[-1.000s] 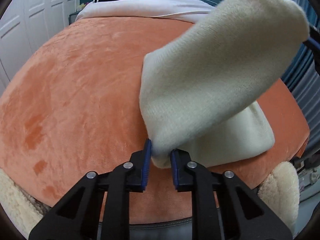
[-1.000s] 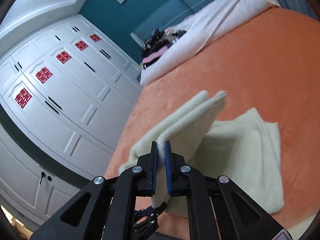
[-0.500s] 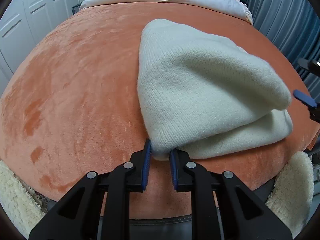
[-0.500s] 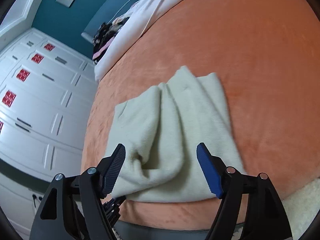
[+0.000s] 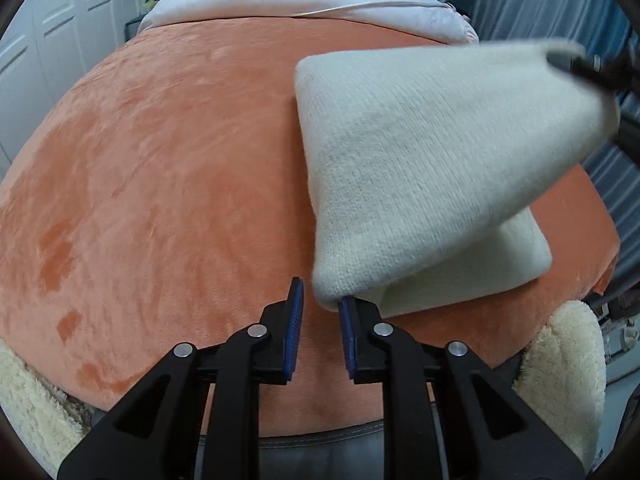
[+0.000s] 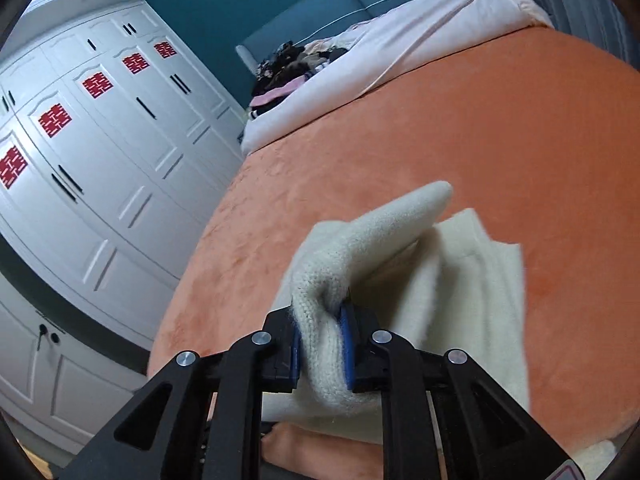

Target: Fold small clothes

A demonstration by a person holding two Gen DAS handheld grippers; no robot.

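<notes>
A cream knitted garment (image 5: 420, 176) lies folded on the orange bedspread (image 5: 160, 184), its upper layer lifted at the right. My left gripper (image 5: 319, 320) is open; the garment's near corner hangs just above its right finger (image 5: 347, 332), outside the jaws. My right gripper (image 6: 321, 350) is shut on a thick bunched fold of the garment (image 6: 320, 308) and holds it above the bed. The right gripper also shows in the left wrist view (image 5: 588, 66), blurred, at the raised end.
White bedding (image 5: 304, 4) and a pile of dark clothes (image 6: 292, 68) lie at the far end of the bed. White wardrobe doors (image 6: 100, 184) stand to the left. A fluffy cream rug (image 5: 560, 380) lies by the bed's near edge.
My left gripper has opened and let go of the garment's corner. My right gripper, open half a second ago, has shut on the garment again and lifted that end.
</notes>
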